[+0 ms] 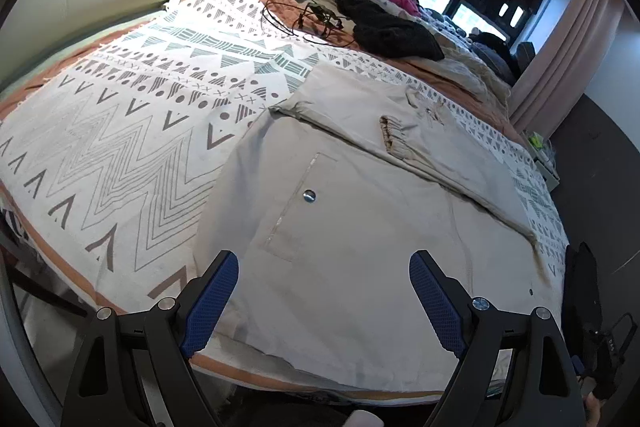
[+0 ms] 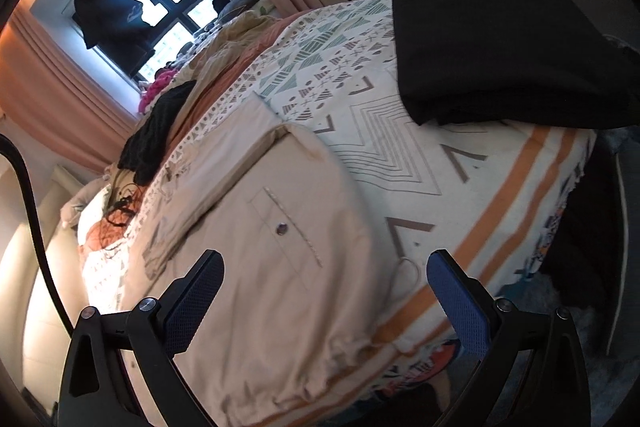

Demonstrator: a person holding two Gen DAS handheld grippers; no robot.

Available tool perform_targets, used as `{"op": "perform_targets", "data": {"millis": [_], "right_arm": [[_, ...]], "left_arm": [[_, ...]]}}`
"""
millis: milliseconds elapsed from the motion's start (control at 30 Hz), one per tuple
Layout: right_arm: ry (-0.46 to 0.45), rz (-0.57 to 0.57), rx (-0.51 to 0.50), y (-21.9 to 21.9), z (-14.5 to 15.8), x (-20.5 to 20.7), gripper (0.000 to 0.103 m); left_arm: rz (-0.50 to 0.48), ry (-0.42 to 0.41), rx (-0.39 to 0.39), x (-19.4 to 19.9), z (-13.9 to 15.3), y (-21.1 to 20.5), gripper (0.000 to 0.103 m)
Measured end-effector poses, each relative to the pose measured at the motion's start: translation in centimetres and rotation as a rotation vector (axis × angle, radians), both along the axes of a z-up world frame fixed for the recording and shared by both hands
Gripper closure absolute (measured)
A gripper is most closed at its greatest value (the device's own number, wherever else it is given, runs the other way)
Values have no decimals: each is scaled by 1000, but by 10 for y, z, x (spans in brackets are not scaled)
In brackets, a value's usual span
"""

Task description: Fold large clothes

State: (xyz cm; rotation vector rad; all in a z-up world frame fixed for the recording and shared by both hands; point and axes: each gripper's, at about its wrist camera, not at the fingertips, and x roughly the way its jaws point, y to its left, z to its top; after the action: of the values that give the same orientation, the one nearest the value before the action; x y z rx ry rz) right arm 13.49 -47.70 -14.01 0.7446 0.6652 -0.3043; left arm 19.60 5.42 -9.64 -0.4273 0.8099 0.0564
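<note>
We have the large beige cotton jacket (image 1: 360, 227) spread flat on the bed, near its foot edge, one elastic-cuffed sleeve (image 1: 440, 155) already laid across the chest toward two o'clock in the left wrist view. A square pocket with a metal snap (image 1: 309, 195) sits at the garment's middle.

Our left tool (image 1: 324, 291) stands wide open with nothing between its blue pads, hovering over the lower hem. Our right tool (image 2: 324, 291) is equally wide and empty, above the hem and side edge near the orange stripe.

To do this step well, we judge that each tool should come down on a hem corner, at seven and five o'clock of the body, and pinch through all layers, not just the top one. We lift both corners together and carry them toward twelve o'clock, keeping the fold line straight and the crossed sleeve undisturbed.

Underneath lies the white geometric-patterned bedspread (image 1: 140, 147). A folded black garment (image 2: 500, 47) rests at two o'clock in the right view; black cables (image 1: 304, 15) lie far up the bed.
</note>
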Motion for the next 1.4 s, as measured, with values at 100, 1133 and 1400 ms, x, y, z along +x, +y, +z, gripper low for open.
{"op": "perform_targets", "data": {"millis": [100,1133,1400], "right_arm": [[9,7,-19,-2,-1,-9,0],[68,49,60,-30,-55,-9,48],[-17,130,188,-38,-66,-7,49]], "left_arm": [[-1,23,8,-5,-7,6,15],[64,141,-163,23,-99,82,74],[66,144,-171,42,-102,88,74]]}}
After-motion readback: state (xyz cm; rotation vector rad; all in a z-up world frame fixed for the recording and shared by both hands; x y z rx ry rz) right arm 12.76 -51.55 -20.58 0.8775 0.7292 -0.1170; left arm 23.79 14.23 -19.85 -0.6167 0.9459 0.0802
